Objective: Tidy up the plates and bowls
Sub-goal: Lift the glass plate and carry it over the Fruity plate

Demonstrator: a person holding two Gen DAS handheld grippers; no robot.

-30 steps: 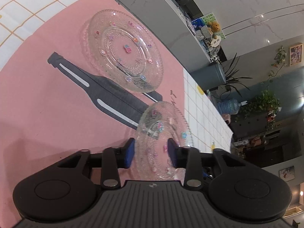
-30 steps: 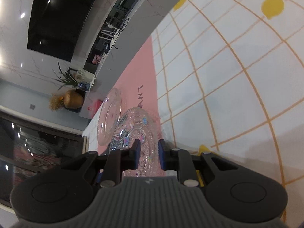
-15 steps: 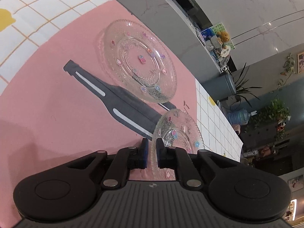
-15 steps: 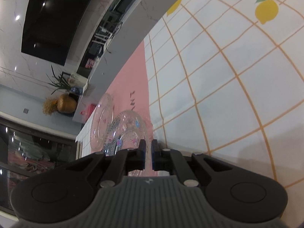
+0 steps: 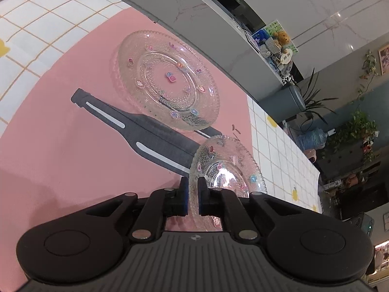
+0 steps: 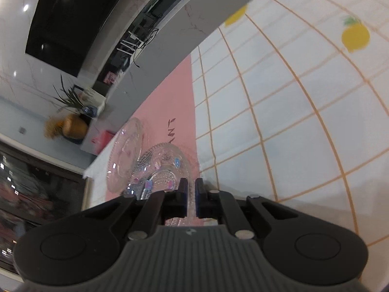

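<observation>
Pink cloth with a dark bottle print point(image 5: 145, 131) covers my desk point(image 5: 36, 24). On it, my left tool point(image 5: 193, 189) and right tool point(image 6: 191, 189) each pinch opposite rims of the small clear beaded glass bowl point(image 5: 226, 168), tilted just beside the large clear beaded glass plate point(image 5: 167, 77) lying flat.

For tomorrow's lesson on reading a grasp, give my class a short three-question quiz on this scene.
1. True or false: the large glass plate lies on the pink cloth.
2. What is the left gripper shut on? A) the rim of the small glass dish B) the cloth C) nothing
3. Fill in: the right gripper is ___ on the small glass dish's rim.
Key: 1 true; 2 A; 3 shut.
</observation>
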